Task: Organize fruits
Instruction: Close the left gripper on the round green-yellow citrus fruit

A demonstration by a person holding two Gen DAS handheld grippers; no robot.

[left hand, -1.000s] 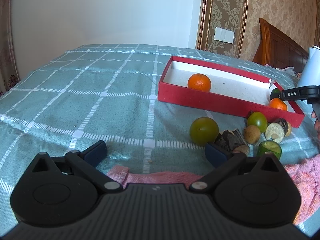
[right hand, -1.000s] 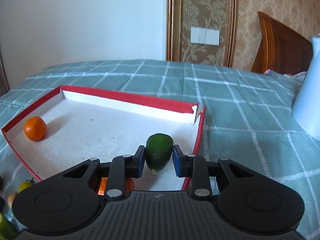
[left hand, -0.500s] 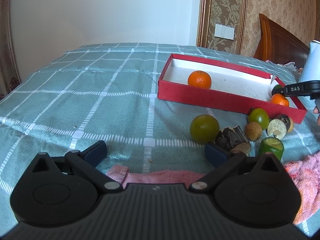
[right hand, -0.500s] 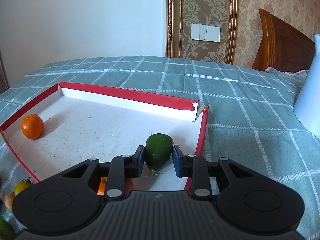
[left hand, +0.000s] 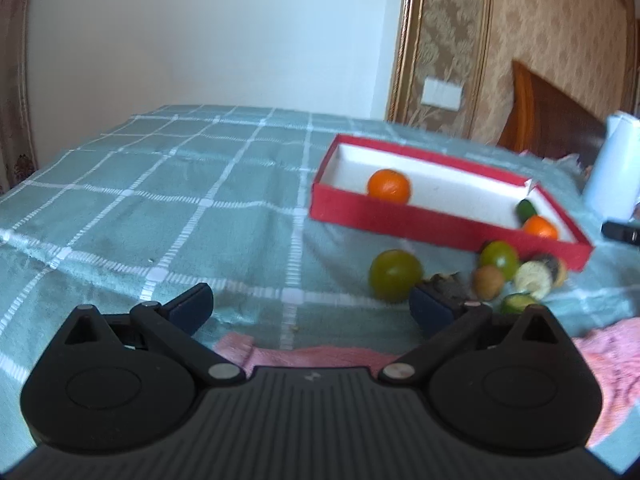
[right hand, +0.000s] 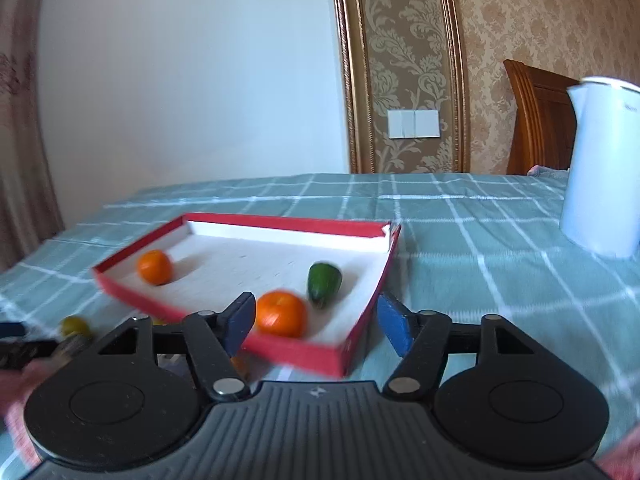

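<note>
A red box with a white floor (right hand: 362,322) (left hand: 440,226) lies on the bed. In it are two oranges (right hand: 154,267) (right hand: 281,313) and a dark green fruit (right hand: 324,282), also in the left wrist view (left hand: 527,209). My right gripper (right hand: 316,326) is open and empty, pulled back above the box's near corner. My left gripper (left hand: 310,306) is open and empty over the blanket. Loose fruits lie in front of the box: a big green one (left hand: 395,275), a smaller green one (left hand: 499,258), a brown one (left hand: 488,281) and cut pieces (left hand: 534,276).
A white kettle (right hand: 600,168) stands on the bed right of the box. A pink towel (left hand: 600,360) lies at the near edge under my left gripper. A wooden headboard (left hand: 548,116) is behind. The teal checked blanket (left hand: 160,200) stretches left.
My right gripper opened and let go of the dark green fruit, which now lies in the box, then pulled back and up. My left gripper shifted slightly.
</note>
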